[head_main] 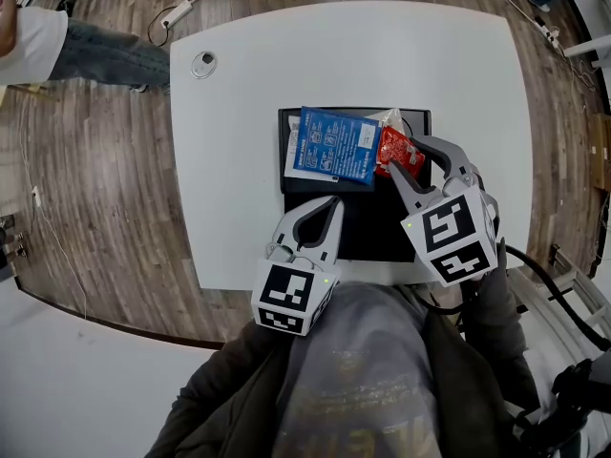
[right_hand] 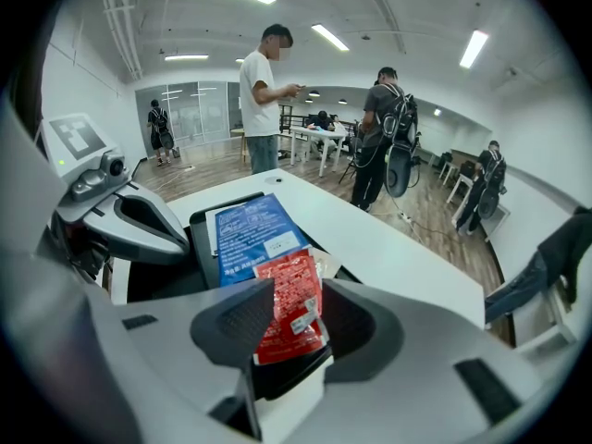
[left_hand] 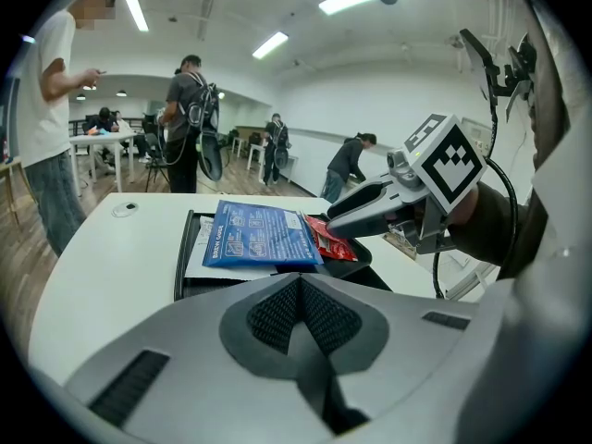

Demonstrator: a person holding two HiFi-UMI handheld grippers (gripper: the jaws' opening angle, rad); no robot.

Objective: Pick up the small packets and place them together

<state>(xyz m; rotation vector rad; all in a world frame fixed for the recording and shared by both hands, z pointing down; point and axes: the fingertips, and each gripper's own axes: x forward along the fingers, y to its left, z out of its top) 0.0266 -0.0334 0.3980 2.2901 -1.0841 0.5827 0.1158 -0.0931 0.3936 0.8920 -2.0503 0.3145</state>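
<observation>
The red packet (right_hand: pixel 289 294) lies at about two o'clock on the black tray (head_main: pixel 368 241). Its long edge touches the right side of the big blue packet (head_main: pixel 334 146), which fills the tray's twelve o'clock end. A clear wrapper (head_main: pixel 390 117) peeks out just beyond the red one, though from here I can't tell what it is.

The right gripper (head_main: pixel 406 160) reaches in from roughly four o'clock and points steeply down. Its jaws stand well apart on either side of the red packet. The packet leans loose between them, and the pads don't look to be pinching it. The left gripper (head_main: pixel 329 208) hangs over the tray's seven o'clock corner with its jaws together and nothing in them, well clear of the packets.

My guess is that this is the put-down step: the red packet has reached its place next to the blue one and the grip is off.

The next move looks like a straight lift back toward four o'clock. The jaws need to stay wide so a pad doesn't drag the packet off the tray's edge onto the white table (head_main: pixel 239 160). I can't see any other small packets lying out on the table.
</observation>
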